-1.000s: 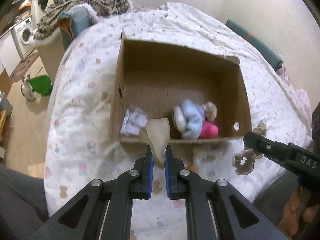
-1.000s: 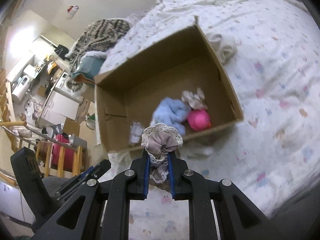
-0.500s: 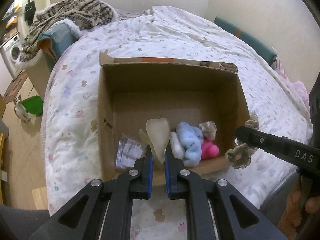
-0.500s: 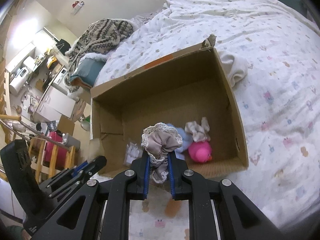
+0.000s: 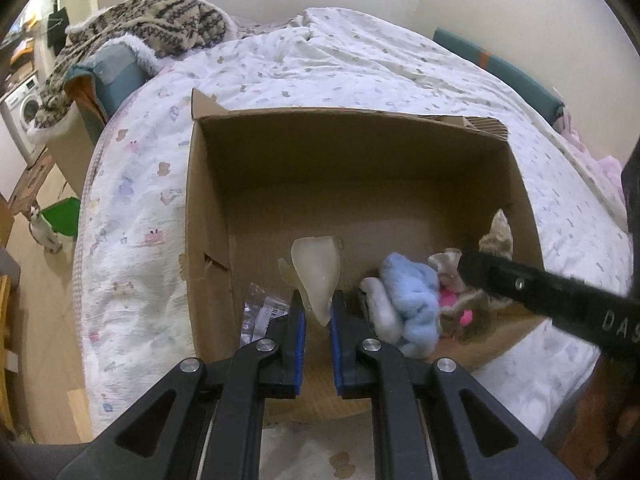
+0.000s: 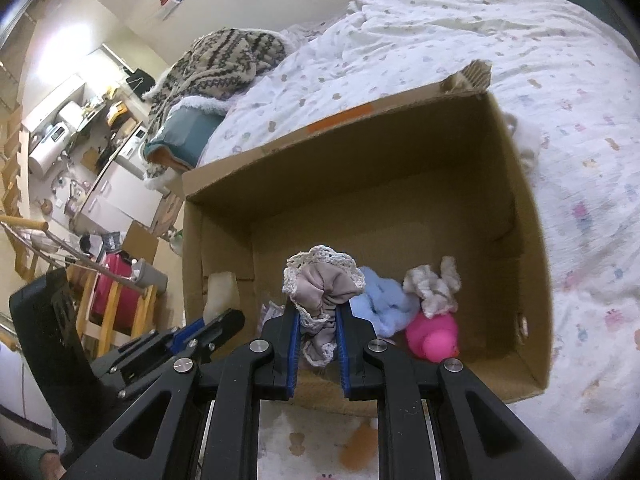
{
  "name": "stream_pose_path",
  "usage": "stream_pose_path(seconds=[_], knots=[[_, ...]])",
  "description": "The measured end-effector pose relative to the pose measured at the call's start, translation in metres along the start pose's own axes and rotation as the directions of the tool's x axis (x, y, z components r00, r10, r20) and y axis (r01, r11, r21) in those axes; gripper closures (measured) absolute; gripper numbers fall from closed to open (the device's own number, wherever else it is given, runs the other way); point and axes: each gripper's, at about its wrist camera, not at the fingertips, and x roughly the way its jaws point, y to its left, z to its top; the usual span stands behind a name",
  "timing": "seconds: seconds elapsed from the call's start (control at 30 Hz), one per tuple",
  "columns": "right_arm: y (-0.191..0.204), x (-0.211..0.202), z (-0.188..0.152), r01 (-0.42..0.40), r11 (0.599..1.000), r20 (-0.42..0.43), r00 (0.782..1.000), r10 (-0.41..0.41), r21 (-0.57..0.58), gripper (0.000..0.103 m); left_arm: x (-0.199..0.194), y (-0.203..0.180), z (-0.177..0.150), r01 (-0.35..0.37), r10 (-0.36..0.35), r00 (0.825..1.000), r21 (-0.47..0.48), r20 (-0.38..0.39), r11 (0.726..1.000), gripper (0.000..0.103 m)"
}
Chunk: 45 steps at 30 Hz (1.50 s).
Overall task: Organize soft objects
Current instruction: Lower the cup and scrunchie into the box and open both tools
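An open cardboard box (image 5: 208, 216) (image 6: 532, 264) sits on the bed. My left gripper (image 5: 317, 316) is shut on a pale translucent soft pad (image 5: 316, 272) and holds it over the box's near left part. My right gripper (image 6: 317, 320) is shut on a taupe lace-edged scrunchie (image 6: 324, 288) over the near edge; it also shows in the left wrist view (image 5: 496, 236). Inside lie a light blue cloth (image 5: 412, 292) (image 6: 384, 300), a pink rubber duck (image 6: 434, 334), a grey-white fluffy piece (image 6: 432, 284) and a clear plastic packet (image 5: 260, 312).
The bed carries a white printed quilt (image 5: 132, 216) (image 6: 592, 184). A patterned knit blanket (image 5: 160, 16) lies on a teal cushion (image 5: 116, 76) at the far left. The floor to the left holds a green bin (image 5: 64, 216) and furniture (image 6: 112, 300).
Both grippers have moved forward over the box's near edge with their objects still held. The box looks larger and closer in both views.
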Motion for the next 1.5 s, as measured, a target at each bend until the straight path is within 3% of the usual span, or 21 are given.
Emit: stream_pose_path(seconds=[0.2,0.8,1.07,1.1,1.2,1.27,1.37,1.4,1.43,1.5], knots=[[-0.006,0.014,-0.008,0.013,1.0,-0.038,0.999,-0.012,0.003,0.085,0.009,0.002,-0.007,0.008,-0.008,1.0,-0.009,-0.015,1.0,0.092],[-0.002,0.015,-0.005,0.026,1.0,-0.03,0.999,-0.026,-0.01,0.085,-0.003,-0.003,-0.007,0.012,-0.012,1.0,0.015,0.016,1.0,0.088],[-0.001,0.012,-0.005,0.036,0.999,-0.012,0.999,-0.036,-0.007,0.084,-0.004,0.001,-0.006,0.021,-0.02,1.0,-0.01,0.012,1.0,0.076],[-0.001,0.012,-0.004,0.034,0.999,-0.01,0.999,-0.034,-0.006,0.083,-0.005,0.001,-0.006,0.02,-0.02,1.0,-0.011,0.016,1.0,0.073],[-0.001,0.01,-0.003,0.037,0.999,-0.004,0.999,-0.037,-0.004,0.082,-0.011,0.0,-0.006,0.018,-0.017,0.999,-0.015,0.042,1.0,0.05],[-0.002,0.008,-0.004,0.041,0.999,0.001,0.999,-0.041,-0.003,0.081,-0.015,-0.002,-0.005,0.01,-0.01,0.998,-0.011,0.065,1.0,0.049],[-0.004,0.005,-0.003,0.037,0.999,0.01,0.999,-0.037,0.011,0.069,-0.017,-0.005,-0.005,-0.011,0.01,0.997,0.009,0.074,1.0,0.048],[-0.004,0.004,-0.003,0.038,0.999,0.016,0.999,-0.038,0.017,0.057,-0.017,-0.005,-0.005,-0.019,0.018,0.997,0.009,0.073,1.0,0.046],[-0.005,0.003,-0.002,0.042,0.999,0.026,0.999,-0.043,0.021,0.039,-0.016,-0.005,-0.005,-0.024,0.023,0.997,0.008,0.072,1.0,0.044],[-0.006,-0.002,-0.002,0.058,0.998,0.057,0.997,-0.06,0.032,0.032,-0.016,-0.004,-0.005,-0.022,0.022,0.997,-0.003,0.07,1.0,0.044]])
